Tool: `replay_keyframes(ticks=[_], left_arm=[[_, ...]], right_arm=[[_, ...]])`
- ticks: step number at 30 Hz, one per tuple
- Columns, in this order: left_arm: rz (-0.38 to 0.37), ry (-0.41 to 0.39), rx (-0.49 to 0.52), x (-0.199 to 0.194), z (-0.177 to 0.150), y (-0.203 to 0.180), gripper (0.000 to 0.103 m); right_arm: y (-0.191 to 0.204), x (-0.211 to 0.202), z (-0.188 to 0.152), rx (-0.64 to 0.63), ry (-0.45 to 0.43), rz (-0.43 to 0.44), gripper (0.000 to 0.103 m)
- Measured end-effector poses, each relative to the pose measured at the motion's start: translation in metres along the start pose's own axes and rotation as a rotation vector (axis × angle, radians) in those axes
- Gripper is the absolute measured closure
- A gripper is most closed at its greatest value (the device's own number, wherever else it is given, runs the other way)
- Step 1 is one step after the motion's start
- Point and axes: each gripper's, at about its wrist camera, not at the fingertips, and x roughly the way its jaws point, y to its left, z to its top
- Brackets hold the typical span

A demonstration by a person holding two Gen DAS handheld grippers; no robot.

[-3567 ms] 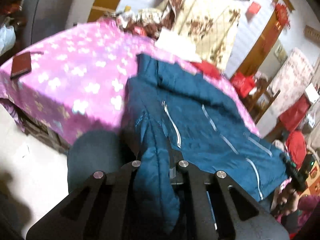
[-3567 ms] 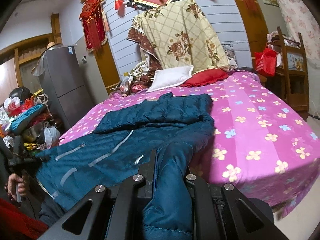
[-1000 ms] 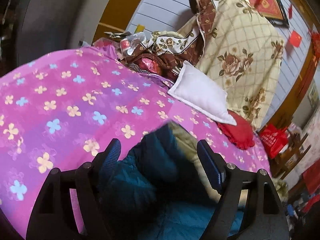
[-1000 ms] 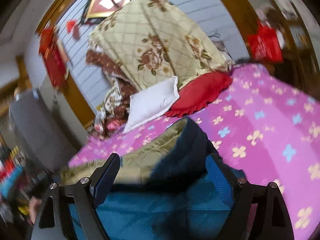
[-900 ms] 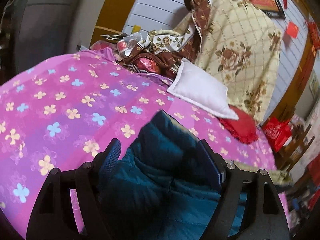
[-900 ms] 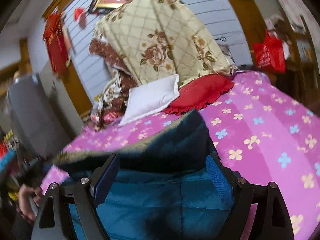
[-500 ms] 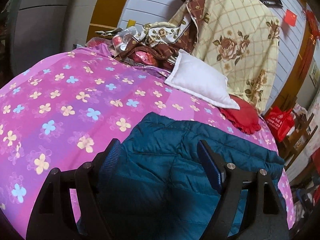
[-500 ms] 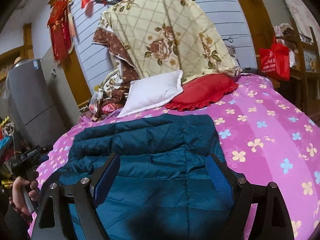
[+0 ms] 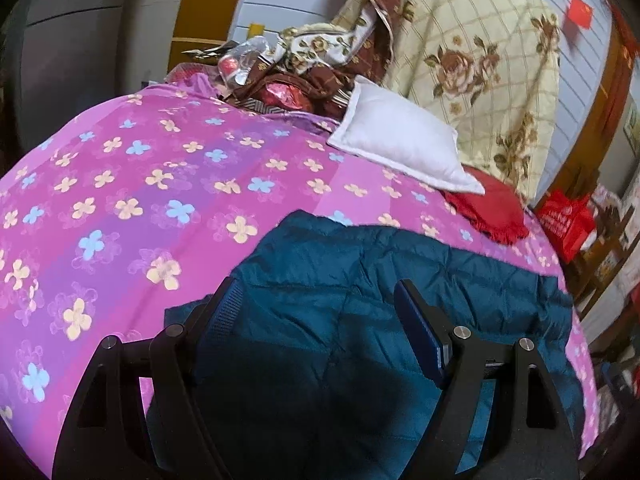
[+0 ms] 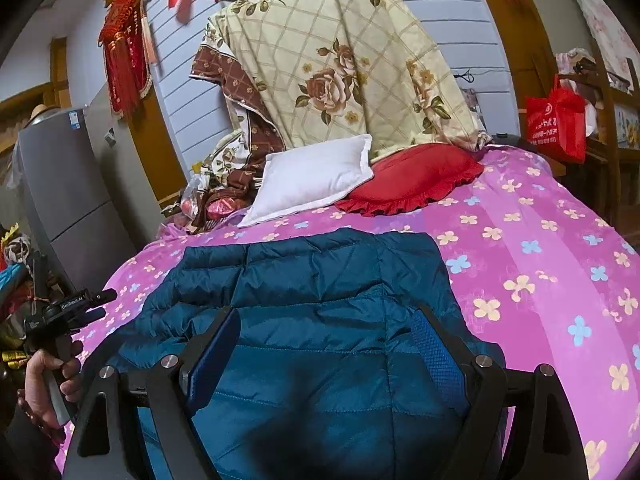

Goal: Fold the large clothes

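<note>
Both the left gripper and right gripper hover with fingers spread, holding nothing. Just beyond, the jacket lies folded over on the bed; further folds probably remain.

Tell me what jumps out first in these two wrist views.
The teal quilted jacket lies folded on the pink flowered bedspread, filling the near middle of both views. Both grippers hover just over it with fingers spread and nothing between them: the left gripper and the right gripper. Behind the jacket, a white pillow and a red cushion lean at the head of the bed, under a rose-patterned quilt.
</note>
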Motion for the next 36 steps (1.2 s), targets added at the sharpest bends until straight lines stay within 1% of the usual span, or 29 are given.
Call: replay_keyframes(ticks=[2, 4, 6, 8, 9, 10, 12, 13, 15, 16, 18, 20, 21, 22, 23, 24, 26, 27, 28, 29, 30, 31, 32, 33, 34, 36], left_arm=[[-0.006, 0.026, 0.035, 0.005, -0.004, -0.009, 0.024], [0.004, 0.053, 0.070, 0.011, -0.009, -0.016, 0.024], [0.041, 0.100, 0.101, 0.021, -0.014, -0.021, 0.024], [0.087, 0.156, 0.110, 0.034, -0.021, -0.020, 0.024], [0.130, 0.200, 0.109, 0.044, -0.025, -0.017, 0.024], [0.143, 0.219, 0.103, 0.049, -0.028, -0.013, 0.024], [0.137, 0.206, 0.082, 0.052, -0.031, -0.006, 0.024], [0.146, 0.203, 0.075, 0.051, -0.032, -0.005, 0.024], [0.172, 0.192, 0.088, 0.049, -0.035, -0.008, 0.024], [0.190, 0.179, 0.089, 0.046, -0.036, -0.009, 0.024], [0.205, 0.147, 0.062, 0.036, -0.035, -0.008, 0.024], [0.187, 0.115, 0.018, 0.027, -0.030, -0.004, 0.024], [0.175, 0.105, 0.000, 0.025, -0.027, -0.001, 0.024], [0.169, 0.100, -0.015, 0.024, -0.024, 0.001, 0.024], [0.173, 0.103, -0.025, 0.025, -0.023, 0.003, 0.024], [0.181, 0.112, -0.031, 0.027, -0.023, 0.006, 0.024], [0.190, 0.142, -0.047, 0.033, -0.025, 0.011, 0.024], [0.189, 0.146, -0.053, 0.034, -0.025, 0.012, 0.024], [0.189, 0.145, -0.055, 0.033, -0.025, 0.012, 0.024], [0.193, 0.142, -0.054, 0.032, -0.025, 0.011, 0.024], [0.197, 0.142, -0.050, 0.031, -0.025, 0.010, 0.024], [0.200, 0.145, -0.048, 0.032, -0.026, 0.009, 0.024], [0.192, 0.151, -0.046, 0.033, -0.026, 0.009, 0.024], [0.181, 0.158, -0.044, 0.034, -0.026, 0.008, 0.024], [0.175, 0.168, -0.038, 0.036, -0.026, 0.007, 0.024], [0.188, 0.179, -0.021, 0.040, -0.027, 0.006, 0.024]], right_arm=[[0.002, 0.002, 0.000, 0.002, 0.009, -0.001, 0.017], [0.005, 0.003, -0.001, -0.001, 0.014, 0.002, 0.017], [0.008, 0.006, -0.001, -0.007, 0.026, 0.006, 0.017], [0.011, 0.011, -0.002, -0.014, 0.048, 0.004, 0.017], [0.009, 0.017, -0.004, -0.008, 0.077, -0.024, 0.017], [0.004, 0.025, -0.006, 0.005, 0.124, -0.050, 0.014], [-0.012, 0.053, -0.018, 0.047, 0.282, -0.084, 0.014], [-0.020, 0.062, -0.024, 0.066, 0.323, -0.082, 0.013], [-0.027, 0.062, -0.024, 0.098, 0.314, -0.068, 0.013], [-0.027, 0.060, -0.022, 0.106, 0.315, -0.078, 0.014], [-0.021, 0.046, -0.015, 0.125, 0.277, -0.101, 0.014], [-0.008, 0.030, -0.002, 0.134, 0.213, -0.091, 0.014], [0.005, 0.023, 0.009, 0.130, 0.163, -0.076, 0.014], [0.017, 0.022, 0.016, 0.127, 0.141, -0.055, 0.014], [0.033, 0.028, 0.026, 0.122, 0.135, -0.019, 0.013], [0.044, 0.035, 0.031, 0.118, 0.145, -0.001, 0.013], [0.073, 0.064, 0.042, 0.103, 0.203, 0.004, 0.013], [0.086, 0.084, 0.044, 0.089, 0.251, 0.009, 0.013], [0.099, 0.110, 0.043, 0.080, 0.333, 0.005, 0.013], [0.106, 0.129, 0.042, 0.069, 0.388, -0.019, 0.013], [0.113, 0.154, 0.038, 0.020, 0.453, -0.085, 0.013], [0.113, 0.181, 0.031, -0.038, 0.514, -0.184, 0.013], [0.107, 0.198, 0.024, -0.039, 0.559, -0.235, 0.009], [0.097, 0.216, 0.014, -0.018, 0.617, -0.252, 0.005], [0.093, 0.226, 0.008, -0.023, 0.642, -0.245, 0.000], [0.094, 0.231, 0.008, -0.057, 0.644, -0.254, 0.000]])
